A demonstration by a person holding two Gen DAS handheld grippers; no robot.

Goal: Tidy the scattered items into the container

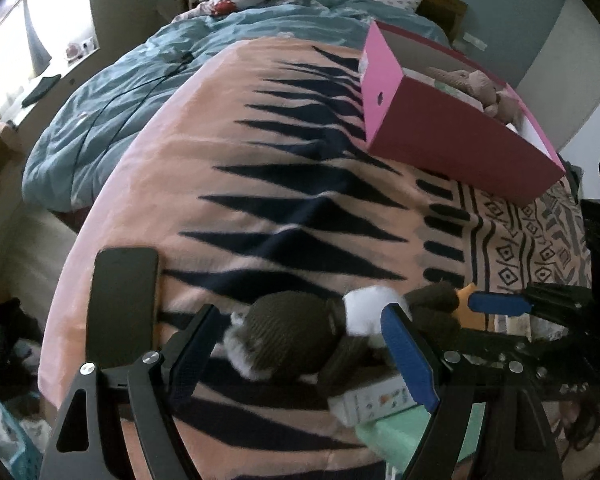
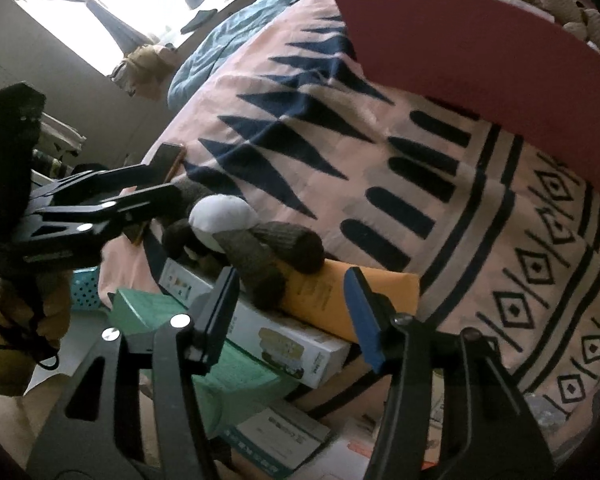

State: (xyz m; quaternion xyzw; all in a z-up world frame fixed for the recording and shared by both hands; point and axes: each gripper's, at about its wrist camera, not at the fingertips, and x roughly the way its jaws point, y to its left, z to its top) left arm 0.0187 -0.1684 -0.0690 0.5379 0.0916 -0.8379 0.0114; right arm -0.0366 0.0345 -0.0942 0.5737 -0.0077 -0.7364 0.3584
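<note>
A brown knitted plush toy (image 1: 296, 336) with a white patch lies at the near edge of the bed, partly on a white carton (image 1: 374, 402). My left gripper (image 1: 300, 344) is open, its jaws on either side of the toy without closing on it. My right gripper (image 2: 292, 308) is open over an orange box (image 2: 340, 300) beside the same toy (image 2: 256, 240); it also shows at the right of the left wrist view (image 1: 500, 304). The pink box (image 1: 452, 128) stands on the far right of the blanket and holds a beige plush (image 1: 480, 84).
A dark phone (image 1: 122, 304) lies on the pink patterned blanket (image 1: 228, 184) left of the toy. A green box (image 2: 236, 372) and more cartons (image 2: 284, 432) sit below the bed edge. A blue duvet (image 1: 112, 100) covers the far side.
</note>
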